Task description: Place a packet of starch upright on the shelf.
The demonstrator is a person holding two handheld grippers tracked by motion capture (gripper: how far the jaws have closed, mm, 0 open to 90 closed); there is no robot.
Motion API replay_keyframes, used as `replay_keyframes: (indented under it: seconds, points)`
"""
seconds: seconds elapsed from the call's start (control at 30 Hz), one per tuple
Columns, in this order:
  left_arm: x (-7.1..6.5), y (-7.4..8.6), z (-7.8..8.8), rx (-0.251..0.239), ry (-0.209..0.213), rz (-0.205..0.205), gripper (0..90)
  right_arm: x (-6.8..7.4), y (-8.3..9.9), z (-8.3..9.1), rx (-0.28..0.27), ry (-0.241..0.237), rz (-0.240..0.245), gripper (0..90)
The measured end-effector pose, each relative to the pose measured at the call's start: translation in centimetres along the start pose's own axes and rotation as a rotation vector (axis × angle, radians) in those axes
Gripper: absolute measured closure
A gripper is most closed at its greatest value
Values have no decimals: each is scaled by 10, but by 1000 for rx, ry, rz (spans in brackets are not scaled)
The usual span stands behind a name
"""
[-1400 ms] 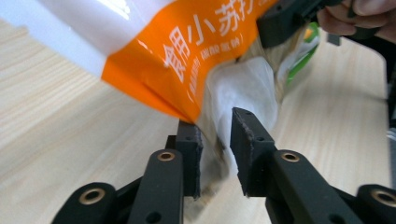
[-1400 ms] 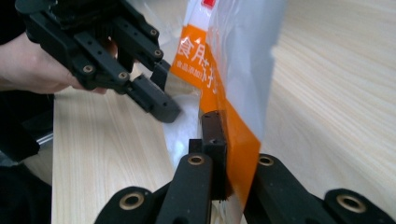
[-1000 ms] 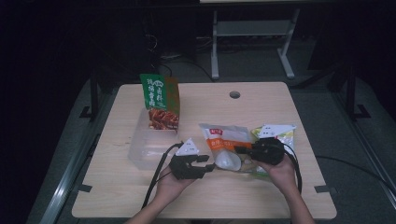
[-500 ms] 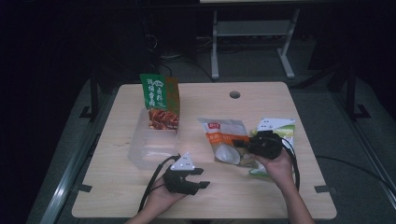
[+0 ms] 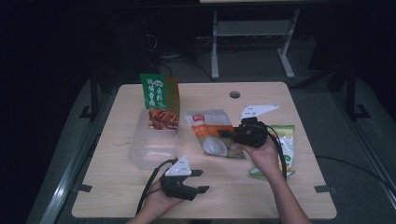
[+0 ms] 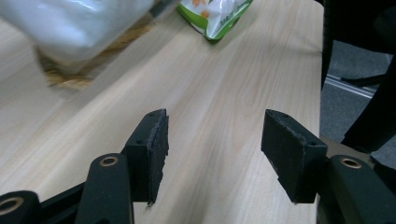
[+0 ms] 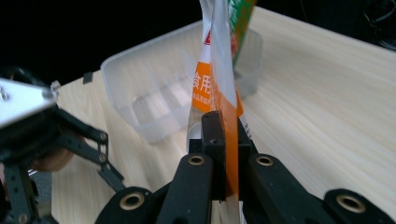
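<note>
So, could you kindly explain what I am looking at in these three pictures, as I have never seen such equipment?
A person sits at a wooden table with a hand-held two-jaw gripper in each hand. One picture looks down from above; the other two come from cameras riding on the grippers, looking along their black jaws. The right gripper is shut on the edge of an orange and white packet, lifting it. The left gripper is open, with nothing between its jaws, which have just been opening. On the table also lie a clear plastic container, a green bag standing in it, and a green snack packet.
</note>
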State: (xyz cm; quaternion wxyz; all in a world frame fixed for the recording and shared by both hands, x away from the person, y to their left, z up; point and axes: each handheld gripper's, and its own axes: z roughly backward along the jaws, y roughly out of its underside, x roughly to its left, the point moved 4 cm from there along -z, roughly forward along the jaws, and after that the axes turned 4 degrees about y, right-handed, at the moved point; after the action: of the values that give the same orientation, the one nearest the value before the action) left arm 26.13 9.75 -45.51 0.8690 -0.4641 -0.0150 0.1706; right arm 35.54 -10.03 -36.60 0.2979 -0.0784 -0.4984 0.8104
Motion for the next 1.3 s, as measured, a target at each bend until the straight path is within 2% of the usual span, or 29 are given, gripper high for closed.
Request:
replay_keyframes:
  seconds: [0.03,0.13,0.33,0.4,0.63,0.73,0.87,1.03,1.1,1.3]
  points:
    - [2,0,1,11,-7,-13,417,2,-5,-2,2,-2,6,900]
    - [4,1,3,-3,-1,11,417,8,-19,-10,4,-15,28,900]
    - [6,3,2,13,-12,-6,415,18,-47,-28,1,-47,51,900]
    - [7,5,2,21,-7,3,416,21,-54,-35,-6,-58,65,900]
    - [12,6,3,0,-18,29,416,30,-76,-59,-24,-84,83,900]
    - [13,7,4,-4,-17,35,416,34,-85,-69,-15,-85,96,900]
    - [15,7,6,-8,-28,30,411,38,-96,-83,-16,-89,106,900]
    - [16,8,6,-8,-21,31,411,43,-106,-101,-21,-101,105,900]
    - [15,7,6,-25,-6,49,411,46,-109,-109,-25,-112,105,900]
    - [14,8,7,-25,-8,48,409,52,-112,-134,-28,-137,99,900]
